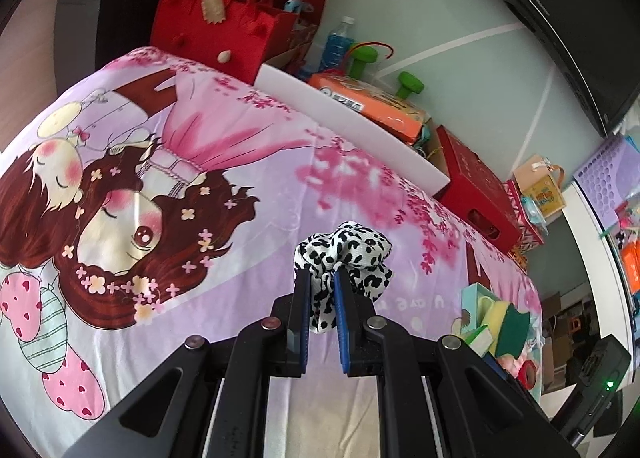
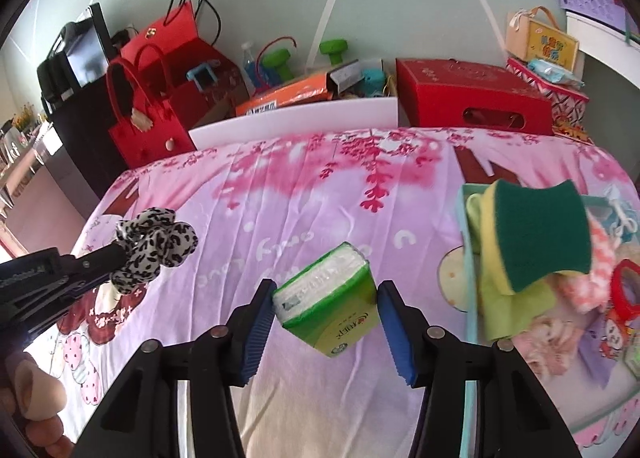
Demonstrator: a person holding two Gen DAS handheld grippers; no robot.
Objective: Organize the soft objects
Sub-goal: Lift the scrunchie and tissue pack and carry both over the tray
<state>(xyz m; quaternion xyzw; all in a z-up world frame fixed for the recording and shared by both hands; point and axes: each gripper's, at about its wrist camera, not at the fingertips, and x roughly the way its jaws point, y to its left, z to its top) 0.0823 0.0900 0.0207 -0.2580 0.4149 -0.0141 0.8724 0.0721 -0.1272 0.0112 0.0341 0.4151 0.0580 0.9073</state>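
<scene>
My left gripper (image 1: 322, 276) is shut on a black-and-white spotted scrunchie (image 1: 352, 250) and holds it above the pink cartoon bedsheet (image 1: 240, 162). The scrunchie also shows in the right wrist view (image 2: 154, 244), at the left gripper's tip. My right gripper (image 2: 325, 290) holds a green tissue pack (image 2: 330, 304) between its blue pads, tilted above the sheet. A teal-rimmed box (image 2: 466, 258) at the right holds a green-and-yellow sponge (image 2: 538, 232), a yellow-green cloth (image 2: 508, 310) and pink soft items (image 2: 600, 270).
Beyond the bed's far edge stand a red felt bag (image 2: 140, 126), a red box (image 2: 472, 98), an orange box (image 2: 288, 96), green dumbbells (image 2: 334, 48) and a bottle (image 1: 338, 38). A white foam board (image 2: 296, 122) lines the far edge. A red tape roll (image 2: 626, 290) lies in the box.
</scene>
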